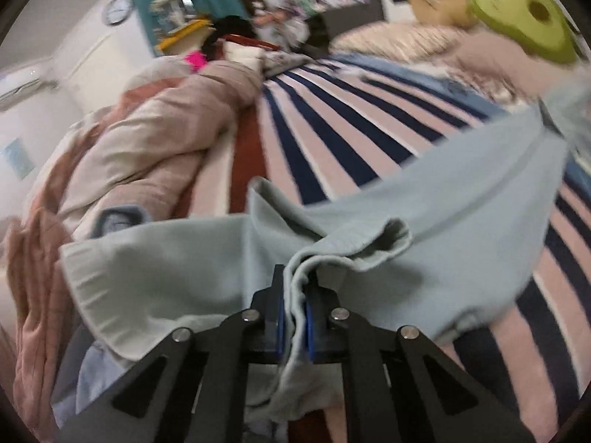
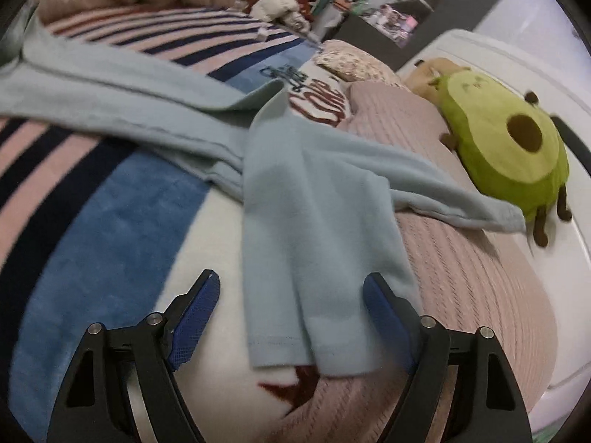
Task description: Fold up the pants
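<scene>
A striped blanket [image 1: 332, 129] in pink, navy and blue covers the bed, and everything else sits in relation to it. The pale blue pants [image 1: 424, 199] lie spread across the blanket, one end bunched near the left wrist camera and the legs [image 2: 317, 221] reaching toward the blanket's far side, where they drape onto a ribbed beige cushion [image 2: 461, 269]. A rumpled tan comforter [image 1: 147, 147] is heaped along the blanket's left edge in the left wrist view. A green avocado plush [image 2: 509, 140] rests beyond the blanket, touching the tip of one pant leg. The left gripper [image 1: 295, 288] has its jaws pressed nearly together, pinching a raised fold of the pants between the blue pads. The right gripper [image 2: 291, 288] hovers just above the blanket with its jaws spread wide; the hem of one pant leg lies between the fingers [image 2: 195, 313], and the right finger appears to touch the cloth's edge, though blur makes contact uncertain
</scene>
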A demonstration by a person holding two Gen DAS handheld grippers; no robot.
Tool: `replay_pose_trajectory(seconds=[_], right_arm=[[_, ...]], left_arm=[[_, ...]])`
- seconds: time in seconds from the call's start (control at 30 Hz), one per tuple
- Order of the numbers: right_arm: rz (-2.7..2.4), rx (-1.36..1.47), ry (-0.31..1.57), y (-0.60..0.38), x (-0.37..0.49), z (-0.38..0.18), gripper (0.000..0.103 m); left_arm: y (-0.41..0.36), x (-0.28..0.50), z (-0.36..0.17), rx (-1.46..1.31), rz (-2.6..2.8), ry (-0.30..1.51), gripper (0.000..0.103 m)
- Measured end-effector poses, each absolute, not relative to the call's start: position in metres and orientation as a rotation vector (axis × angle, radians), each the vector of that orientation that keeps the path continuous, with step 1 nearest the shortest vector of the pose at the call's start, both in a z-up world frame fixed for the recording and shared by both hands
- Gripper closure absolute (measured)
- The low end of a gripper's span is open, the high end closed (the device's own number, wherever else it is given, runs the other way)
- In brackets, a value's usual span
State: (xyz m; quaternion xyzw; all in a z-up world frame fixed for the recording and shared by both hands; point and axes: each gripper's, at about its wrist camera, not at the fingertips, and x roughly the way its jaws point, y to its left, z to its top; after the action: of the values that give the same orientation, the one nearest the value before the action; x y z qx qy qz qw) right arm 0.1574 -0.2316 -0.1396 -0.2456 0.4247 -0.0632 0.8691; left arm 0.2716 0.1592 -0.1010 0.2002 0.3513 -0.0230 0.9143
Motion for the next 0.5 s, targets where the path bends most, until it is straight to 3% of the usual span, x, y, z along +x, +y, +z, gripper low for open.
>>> replay_pose_trajectory(seconds=[0.03,0.07,0.1,0.13,0.2,0.5], right_arm=[[-0.124,-0.521,0.894,-0.230,0.159,-0.141,0.047],[-0.131,-0.534,0.905,-0.230,0.161,-0.142,0.069],[-0.152,-0.550,0.912,-0.230,0.163,-0.142,0.081],[-0.192,-0.584,0.918,-0.230,0.166,-0.143,0.102],[-0.257,-0.641,0.893,-0.233,0.169,-0.141,0.099],[-0.297,-0.404,0.767,-0.277,0.186,-0.061,0.100]], left_arm=[[0.163,0.271,-0.097,0.404,-0.024,0.699,0.097],[0.167,0.271,-0.094,0.399,-0.004,0.680,0.097],[0.171,0.271,-0.090,0.390,0.015,0.665,0.097],[0.176,0.271,-0.086,0.376,0.035,0.651,0.097],[0.189,0.271,-0.078,0.342,0.075,0.621,0.097],[0.232,0.280,-0.049,0.266,0.242,0.538,0.097]])
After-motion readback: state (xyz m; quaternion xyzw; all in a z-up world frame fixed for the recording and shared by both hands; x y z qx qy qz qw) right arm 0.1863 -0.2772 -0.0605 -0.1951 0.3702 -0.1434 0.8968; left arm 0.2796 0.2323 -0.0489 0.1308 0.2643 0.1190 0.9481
